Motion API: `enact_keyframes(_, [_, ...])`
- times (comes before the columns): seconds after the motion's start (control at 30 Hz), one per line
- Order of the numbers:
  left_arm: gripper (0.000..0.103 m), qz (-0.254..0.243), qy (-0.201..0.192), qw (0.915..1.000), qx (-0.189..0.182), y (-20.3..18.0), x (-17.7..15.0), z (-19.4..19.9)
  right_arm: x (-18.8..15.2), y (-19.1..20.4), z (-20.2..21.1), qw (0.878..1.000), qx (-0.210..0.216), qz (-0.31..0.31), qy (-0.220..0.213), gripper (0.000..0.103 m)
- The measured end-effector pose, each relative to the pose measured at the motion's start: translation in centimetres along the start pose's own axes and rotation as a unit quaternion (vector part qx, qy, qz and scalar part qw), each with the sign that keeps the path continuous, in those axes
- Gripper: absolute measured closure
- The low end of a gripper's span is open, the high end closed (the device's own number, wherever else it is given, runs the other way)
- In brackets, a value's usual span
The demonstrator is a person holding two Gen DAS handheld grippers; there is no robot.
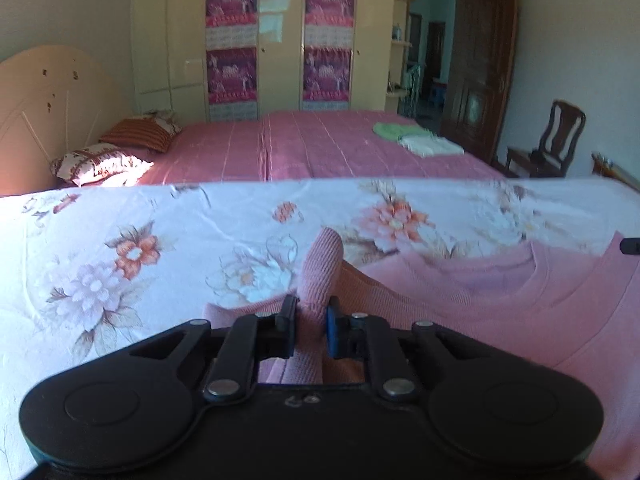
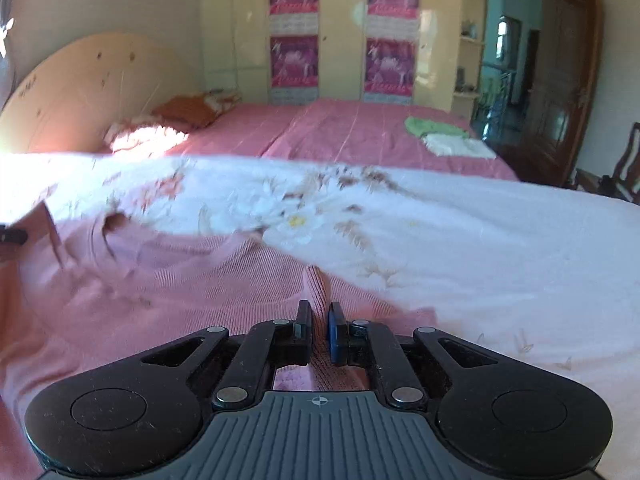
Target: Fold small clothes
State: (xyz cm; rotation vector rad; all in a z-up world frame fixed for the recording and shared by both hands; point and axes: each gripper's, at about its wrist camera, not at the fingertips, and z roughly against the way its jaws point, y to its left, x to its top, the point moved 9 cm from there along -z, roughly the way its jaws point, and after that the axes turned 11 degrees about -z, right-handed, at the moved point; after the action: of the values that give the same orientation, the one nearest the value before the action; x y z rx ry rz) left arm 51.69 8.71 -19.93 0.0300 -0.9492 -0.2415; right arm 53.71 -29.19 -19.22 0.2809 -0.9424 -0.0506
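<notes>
Left gripper: sits low in the centre of the left wrist view, its fingers drawn close together on a raised fold of the pink sweater, which stands up between them.
Right gripper: sits low in the centre of the right wrist view, its fingers nearly closed, pinching a narrow ridge of the pink sweater.
Pink sweater: ribbed knit, spread flat on the floral sheet; in the left wrist view it fills the lower right of the frame with its round neckline toward the right, and in the right wrist view it fills the lower left.
Floral sheet: white with orange and pale flowers, covering the near bed; it takes up the right half of the right wrist view.
Far bed: pink cover, across the middle of the frame, with a green cloth and a white cloth lying just beside each other at its right.
Pillows: at the left end of the far bed.
Wardrobe: cream, upper centre, with purple posters.
Chair: dark wood, right edge.
</notes>
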Motion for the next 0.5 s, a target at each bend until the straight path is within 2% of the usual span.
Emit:
enact_keyframes(0.07, [0.089, 0.021, -0.009, 0.9996, 0.015, 0.9, 0.7, -0.1, 1.0, -1.2, 0.0, 0.999, -0.009, -0.037, -0.012, 0.097])
enact_keyframes(0.13, [0.089, 0.054, 0.006, 0.9983, 0.022, 1.8, 0.4, -1.6, 0.6, -2.5, -1.7, 0.998, -0.034, -0.059, 0.008, 0.097])
enact_keyframes(0.17, [0.089, 0.065, 0.012, 0.9974, 0.029, 2.0, 0.1, -2.2, 0.1, -2.9, -2.6, 0.997, -0.045, -0.066, 0.019, 0.103])
enact_keyframes(0.2, [0.089, 0.067, 0.018, 0.9970, 0.036, 2.0, -0.3, -2.8, -0.2, -3.5, -3.1, 0.995, -0.063, -0.073, 0.022, 0.103])
enact_keyframes(0.27, [0.089, 0.056, 0.047, 0.9963, 0.046, 1.7, -1.7, -4.1, -0.5, -4.0, -3.9, 0.994, -0.077, -0.079, 0.027, 0.103])
enact_keyframes(0.33, [0.089, 0.038, 0.059, 0.9960, 0.055, 1.3, -2.9, -4.6, -0.9, -4.4, -4.4, 0.993, -0.089, -0.072, 0.034, 0.103])
enact_keyframes(0.37, [0.088, 0.032, 0.060, 0.9961, 0.056, 1.1, -3.1, -4.6, -0.8, -4.4, -4.4, 0.993, -0.083, -0.079, 0.033, 0.103])
enact_keyframes(0.43, [0.087, 0.027, 0.055, 0.9970, 0.048, 0.9, -3.1, -4.1, -0.8, -4.7, -3.5, 0.992, -0.044, -0.112, 0.039, 0.103])
enact_keyframes(0.5, [0.084, 0.014, 0.060, 0.9969, 0.049, 1.0, -3.1, -4.0, -0.4, -4.5, -2.8, 0.992, -0.027, -0.113, 0.041, 0.102])
